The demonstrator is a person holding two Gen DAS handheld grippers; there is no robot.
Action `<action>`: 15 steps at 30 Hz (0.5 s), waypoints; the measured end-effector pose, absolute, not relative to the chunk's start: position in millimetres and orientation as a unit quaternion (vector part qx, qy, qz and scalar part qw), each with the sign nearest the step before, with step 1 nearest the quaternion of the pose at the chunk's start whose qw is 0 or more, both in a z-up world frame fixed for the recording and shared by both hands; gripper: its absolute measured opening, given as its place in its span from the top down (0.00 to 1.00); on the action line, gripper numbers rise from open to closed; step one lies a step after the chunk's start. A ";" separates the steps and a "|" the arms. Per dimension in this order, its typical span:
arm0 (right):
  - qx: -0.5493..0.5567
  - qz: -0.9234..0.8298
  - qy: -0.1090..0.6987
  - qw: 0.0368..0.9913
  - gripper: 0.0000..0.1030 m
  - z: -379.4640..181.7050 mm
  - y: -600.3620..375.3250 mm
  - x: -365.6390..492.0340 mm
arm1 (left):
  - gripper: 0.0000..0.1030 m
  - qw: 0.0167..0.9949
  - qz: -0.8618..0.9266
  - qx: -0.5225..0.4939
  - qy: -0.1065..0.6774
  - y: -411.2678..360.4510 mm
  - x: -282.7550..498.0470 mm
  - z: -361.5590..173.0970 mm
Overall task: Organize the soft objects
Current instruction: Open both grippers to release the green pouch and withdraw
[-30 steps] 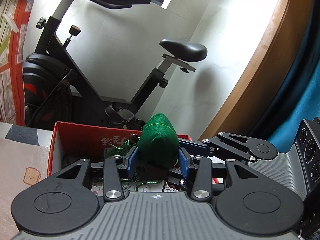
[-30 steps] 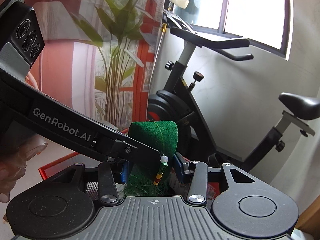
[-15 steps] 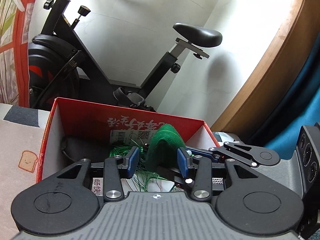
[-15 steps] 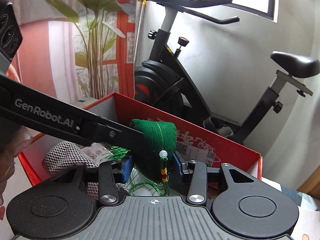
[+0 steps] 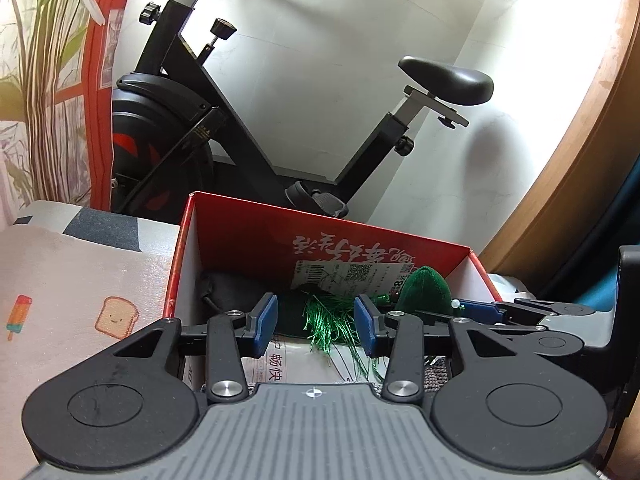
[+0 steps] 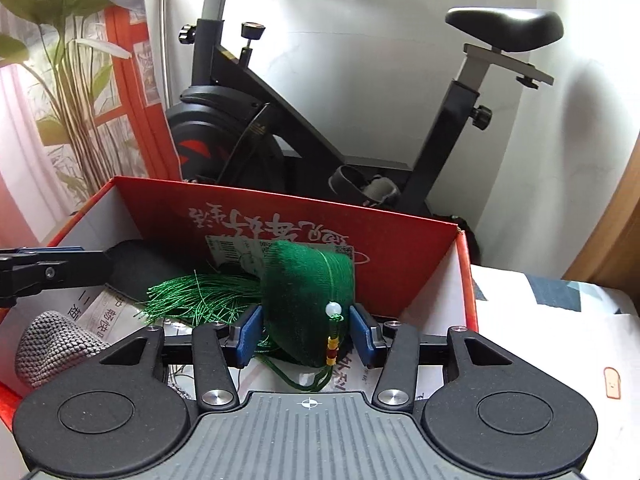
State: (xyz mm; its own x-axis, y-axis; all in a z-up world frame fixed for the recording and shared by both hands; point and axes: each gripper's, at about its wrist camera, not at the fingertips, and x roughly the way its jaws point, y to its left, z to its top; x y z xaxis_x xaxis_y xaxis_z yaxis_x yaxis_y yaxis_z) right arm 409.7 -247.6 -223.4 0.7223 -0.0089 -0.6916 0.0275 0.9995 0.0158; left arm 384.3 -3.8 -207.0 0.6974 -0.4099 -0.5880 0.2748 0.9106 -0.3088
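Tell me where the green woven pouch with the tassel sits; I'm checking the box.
The green woven pouch sits inside the red cardboard box, between the right hand-held gripper's fingers, beside a grey knitted item.

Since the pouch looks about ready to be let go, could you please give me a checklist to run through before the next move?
1. Green pouch inside red box: ok.
2. Right gripper released: cannot tell; its jaws have just been opening, with the pouch between them and close against its sides.
3. Bead cord clear of right gripper: not ok; it hangs between the jaws.
4. Tassel clear of left gripper: not ok; loose threads lie between its open jaws.
5. Grey knit item and black item out of the way: ok; both lie aside in the box.
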 end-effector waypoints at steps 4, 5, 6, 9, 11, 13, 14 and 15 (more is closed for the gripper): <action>0.006 -0.014 0.359 0.933 0.38 -220.2 -244.6 404.2 | 0.56 0.921 -0.186 -0.083 0.332 -2.4 375.7 -202.1; 0.003 -0.010 0.353 0.935 0.35 -217.9 -244.4 401.3 | 0.56 0.922 -0.186 -0.079 0.329 -1.7 373.5 -200.7; -0.001 -0.008 0.349 0.937 0.34 -216.0 -243.7 398.6 | 0.55 0.923 -0.186 -0.076 0.327 -1.0 371.1 -199.3; -0.006 -0.003 0.332 0.943 0.21 -207.0 -242.3 386.9 | 0.46 0.927 -0.184 -0.068 0.319 0.3 363.3 -195.0; -0.003 -0.003 0.315 0.949 0.01 -199.8 -243.4 376.1 | 0.31 0.930 -0.177 -0.066 0.316 2.1 357.6 -192.0; 0.009 -0.002 0.297 0.955 0.00 -194.7 -246.1 365.0 | 0.16 0.933 -0.169 -0.070 0.311 5.2 351.4 -188.9; 0.015 -0.002 0.297 0.955 0.00 -193.2 -247.5 361.4 | 0.14 0.934 -0.167 -0.071 0.307 7.1 347.9 -187.5; 0.022 -0.002 0.296 0.955 0.00 -190.7 -249.6 357.4 | 0.13 0.936 -0.165 -0.070 0.304 8.6 344.7 -186.0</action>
